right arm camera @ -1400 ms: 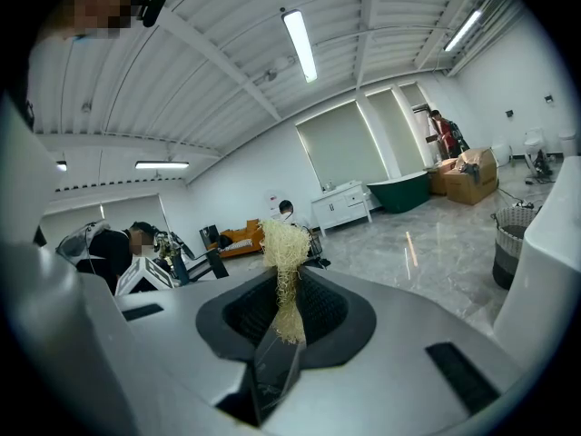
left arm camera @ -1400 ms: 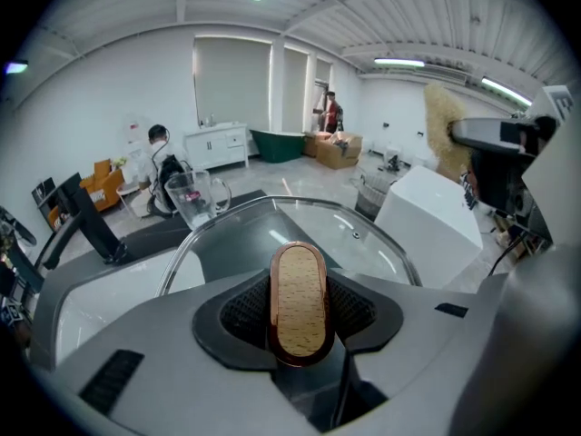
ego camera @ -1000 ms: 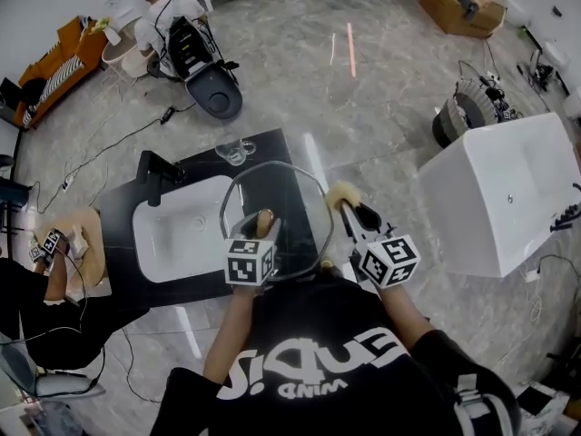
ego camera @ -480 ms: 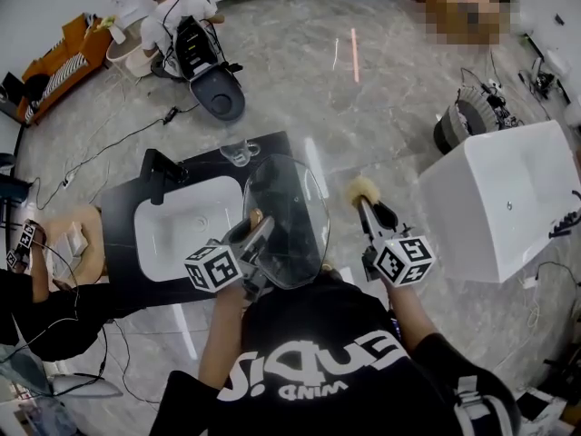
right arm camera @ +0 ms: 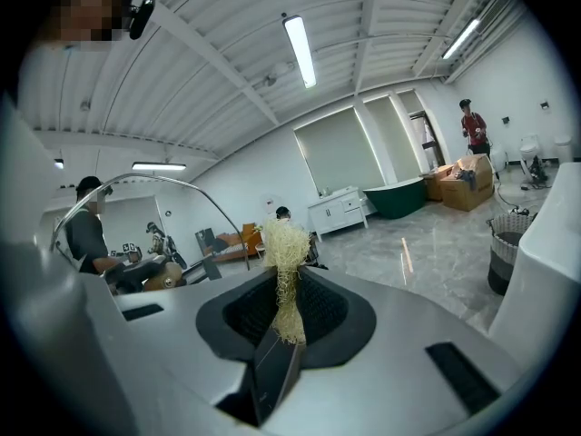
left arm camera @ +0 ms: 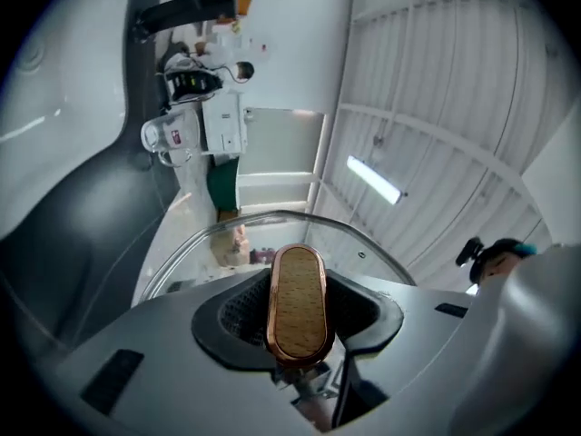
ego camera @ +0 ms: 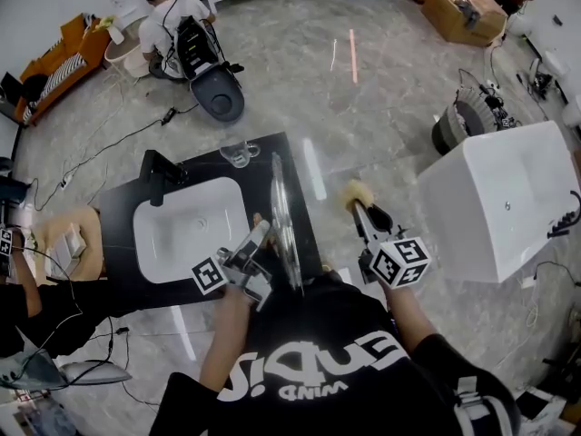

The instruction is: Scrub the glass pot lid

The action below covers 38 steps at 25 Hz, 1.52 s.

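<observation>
The glass pot lid (ego camera: pixel 282 218) is held upright and shows edge-on in the head view, over the black counter's right end. My left gripper (ego camera: pixel 258 236) is shut on its oval wooden knob (left arm camera: pixel 299 302), and the lid's rim (left arm camera: pixel 272 216) arcs behind the knob in the left gripper view. My right gripper (ego camera: pixel 360 209) hangs just right of the lid and apart from it, shut on a yellow fibrous scrubber (ego camera: pixel 356 192). In the right gripper view the scrubber (right arm camera: pixel 284 252) sticks up between the jaws of the right gripper (right arm camera: pixel 289 321), with the lid (right arm camera: pixel 195 192) at the left.
A white sink (ego camera: pixel 189 232) is set in the black counter (ego camera: pixel 118 216), with a black faucet (ego camera: pixel 155 173) and a glass mug (ego camera: pixel 235 153). A white bathtub (ego camera: pixel 499 198) stands at the right. A person (ego camera: pixel 171 16) sits at the back; another (ego camera: pixel 23 284) is at the left.
The lid has turned from facing me to edge-on. My left gripper has swung left and down with the knob. The right gripper with the scrubber has barely moved.
</observation>
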{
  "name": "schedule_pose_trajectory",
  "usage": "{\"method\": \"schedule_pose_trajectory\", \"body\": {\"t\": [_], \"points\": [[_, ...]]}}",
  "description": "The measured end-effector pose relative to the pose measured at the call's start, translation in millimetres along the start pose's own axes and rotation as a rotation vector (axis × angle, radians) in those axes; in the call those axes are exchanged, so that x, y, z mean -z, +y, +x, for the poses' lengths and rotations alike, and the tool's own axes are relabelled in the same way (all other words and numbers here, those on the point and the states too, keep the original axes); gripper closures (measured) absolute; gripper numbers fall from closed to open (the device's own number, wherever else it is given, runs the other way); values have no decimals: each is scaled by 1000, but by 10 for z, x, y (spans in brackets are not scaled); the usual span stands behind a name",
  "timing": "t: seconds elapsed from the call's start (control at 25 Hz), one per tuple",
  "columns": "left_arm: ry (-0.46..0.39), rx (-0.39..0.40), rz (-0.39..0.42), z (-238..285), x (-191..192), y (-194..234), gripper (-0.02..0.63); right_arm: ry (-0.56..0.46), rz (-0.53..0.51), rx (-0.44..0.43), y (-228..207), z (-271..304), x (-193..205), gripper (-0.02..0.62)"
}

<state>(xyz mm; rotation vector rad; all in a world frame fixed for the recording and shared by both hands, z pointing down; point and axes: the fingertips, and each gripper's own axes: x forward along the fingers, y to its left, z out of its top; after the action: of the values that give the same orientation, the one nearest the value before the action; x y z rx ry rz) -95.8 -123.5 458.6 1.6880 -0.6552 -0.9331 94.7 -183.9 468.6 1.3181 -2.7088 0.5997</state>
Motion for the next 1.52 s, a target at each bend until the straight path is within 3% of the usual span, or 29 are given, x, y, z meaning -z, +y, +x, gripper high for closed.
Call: {"method": "schedule_pose_trajectory", "body": {"t": [0.12, 0.24, 0.6, 0.8, 1.52], "points": [[-43, 57, -64, -12, -8, -39, 431, 5, -7, -10, 58, 31, 6, 548], [-36, 69, -63, -2, -5, -61, 431, 7, -12, -30, 140, 58, -5, 548], [40, 1, -2, 14, 65, 19, 431, -26, -41, -187, 681, 124, -334, 548], [85, -25, 24, 80, 151, 57, 431, -33, -116, -296, 1087, 86, -568, 548], [171, -35, 79, 184, 245, 19, 431, -20, -96, -297, 1137, 122, -641, 548]]}}
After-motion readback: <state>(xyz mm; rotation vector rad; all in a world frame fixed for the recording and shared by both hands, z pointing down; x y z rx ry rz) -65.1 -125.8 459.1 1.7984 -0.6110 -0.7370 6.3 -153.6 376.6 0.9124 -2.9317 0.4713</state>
